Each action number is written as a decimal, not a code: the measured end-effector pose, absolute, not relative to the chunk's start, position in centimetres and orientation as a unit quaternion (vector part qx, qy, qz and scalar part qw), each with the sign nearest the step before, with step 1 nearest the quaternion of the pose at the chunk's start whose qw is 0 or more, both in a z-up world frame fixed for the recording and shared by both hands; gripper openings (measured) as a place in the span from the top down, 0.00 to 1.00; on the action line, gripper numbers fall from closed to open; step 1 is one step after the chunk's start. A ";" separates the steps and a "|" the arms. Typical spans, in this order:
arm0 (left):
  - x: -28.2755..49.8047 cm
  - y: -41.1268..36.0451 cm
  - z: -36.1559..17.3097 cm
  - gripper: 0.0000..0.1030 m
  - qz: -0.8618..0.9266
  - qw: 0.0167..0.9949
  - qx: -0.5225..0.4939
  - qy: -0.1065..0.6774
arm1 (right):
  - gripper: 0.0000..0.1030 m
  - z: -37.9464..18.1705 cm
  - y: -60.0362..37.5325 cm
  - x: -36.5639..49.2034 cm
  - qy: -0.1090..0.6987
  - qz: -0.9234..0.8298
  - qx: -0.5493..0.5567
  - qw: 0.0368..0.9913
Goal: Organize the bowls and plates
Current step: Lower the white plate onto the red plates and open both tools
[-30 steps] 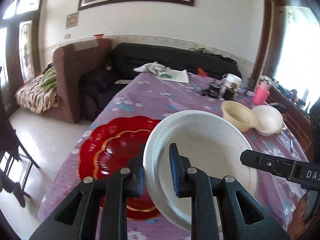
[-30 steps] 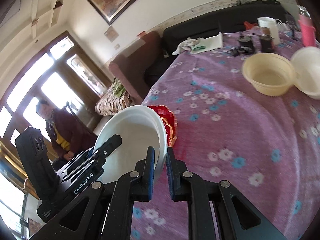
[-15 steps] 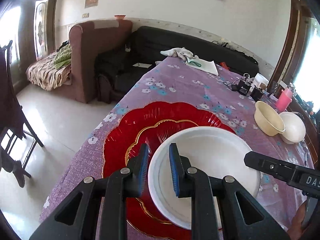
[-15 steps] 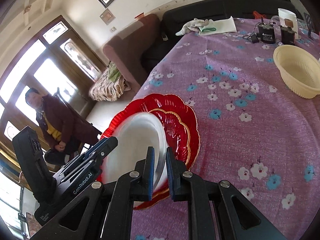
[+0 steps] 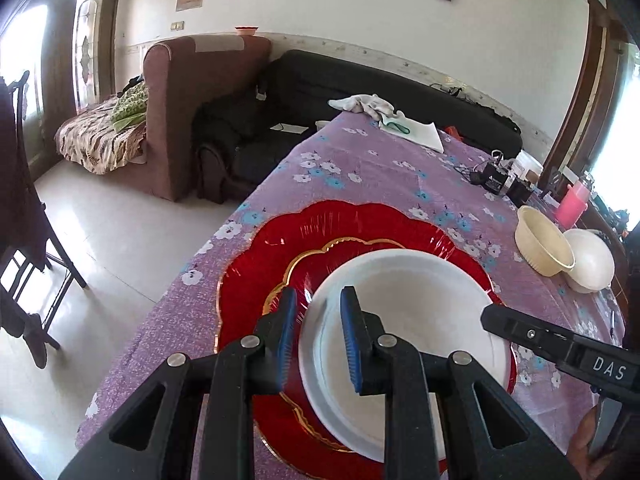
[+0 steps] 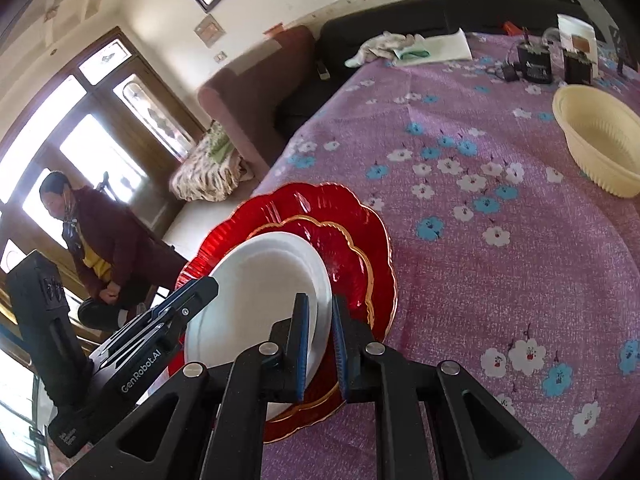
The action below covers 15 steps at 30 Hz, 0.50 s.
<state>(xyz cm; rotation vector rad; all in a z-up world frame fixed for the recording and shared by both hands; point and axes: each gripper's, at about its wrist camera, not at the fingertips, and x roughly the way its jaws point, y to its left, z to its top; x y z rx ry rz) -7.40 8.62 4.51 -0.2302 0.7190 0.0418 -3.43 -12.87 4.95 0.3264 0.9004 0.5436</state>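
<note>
Left wrist view: the left gripper (image 5: 318,336) straddles the near-left rim of the white plate (image 5: 416,320), its blue-padded fingers (image 5: 349,336) set narrow with one outside and one inside the rim; whether they press the rim cannot be told. The white plate lies on the red scalloped plate (image 5: 280,256), which sits on the purple flowered surface (image 5: 372,172). At 3 o'clock the right gripper (image 5: 552,348) reaches the plate's far rim. Toward 2 o'clock a cream bowl (image 5: 544,246) touches an upturned white bowl (image 5: 592,258), with a pink cup (image 5: 572,204) behind them.

Right wrist view: the right gripper (image 6: 320,344) has its fingers (image 6: 302,340) narrow about the white plate's (image 6: 256,288) near-right rim, one on either side. The plate lies on the red scalloped plate (image 6: 352,240), toward its near-left part. The left gripper (image 6: 168,316) meets the plate at 9 o'clock. The cream bowl (image 6: 600,144) stands well apart at 2 o'clock on the surface (image 6: 500,248).
</note>
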 end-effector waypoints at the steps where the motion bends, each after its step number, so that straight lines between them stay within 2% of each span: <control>1: -7.5 8.7 4.7 0.78 0.023 0.930 -0.114 0.348 | 0.87 5.1 -13.0 -3.5 0.425 0.257 0.154 0.854; 11: -9.8 7.0 7.7 0.72 0.012 0.945 -0.108 0.307 | 0.87 6.2 -16.4 -5.1 0.406 0.263 0.188 0.855; 15: -10.9 4.3 8.7 0.64 -0.014 0.951 -0.088 0.298 | 0.87 6.3 -19.1 -5.5 0.401 0.254 0.214 0.854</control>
